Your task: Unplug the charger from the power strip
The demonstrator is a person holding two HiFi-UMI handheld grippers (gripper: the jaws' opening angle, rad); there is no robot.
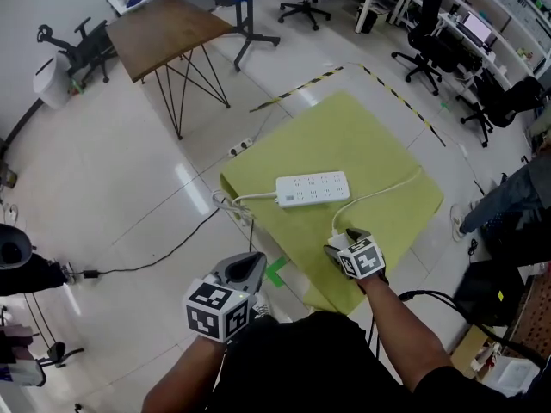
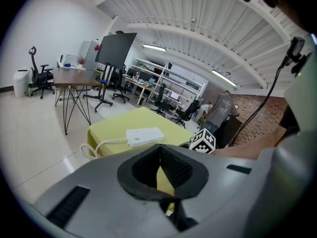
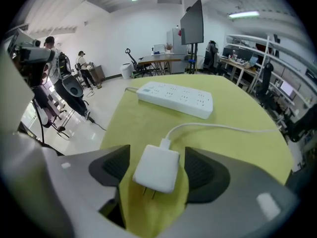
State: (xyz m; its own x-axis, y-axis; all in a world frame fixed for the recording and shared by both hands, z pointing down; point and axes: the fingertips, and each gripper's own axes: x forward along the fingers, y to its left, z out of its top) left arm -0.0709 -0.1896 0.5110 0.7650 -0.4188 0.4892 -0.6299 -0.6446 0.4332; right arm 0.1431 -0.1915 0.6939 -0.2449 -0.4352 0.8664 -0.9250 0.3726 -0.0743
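A white power strip [image 1: 312, 188] lies in the middle of the yellow-green cloth [image 1: 362, 127]; it also shows in the left gripper view [image 2: 144, 136] and the right gripper view [image 3: 176, 99]. No plug sits in its sockets. The white charger [image 3: 157, 168] lies on the cloth with its two prongs bare, and its white cable [image 3: 223, 128] curves away to the right. My right gripper [image 3: 161, 171] stands open around the charger, the pads apart from its sides; in the head view it [image 1: 341, 243] is at the cloth's near edge. My left gripper [image 1: 250, 270] hangs shut and empty off the cloth's near-left corner [image 2: 159, 148].
The strip's own white cord [image 1: 232, 201] loops off the cloth's left edge. A second strip [image 1: 240, 148] and a black cable [image 1: 155, 261] lie on the floor. A wooden table [image 1: 168, 28] stands at the back left, office chairs [image 1: 430, 37] at the back right, a person [image 1: 508, 200] at the right.
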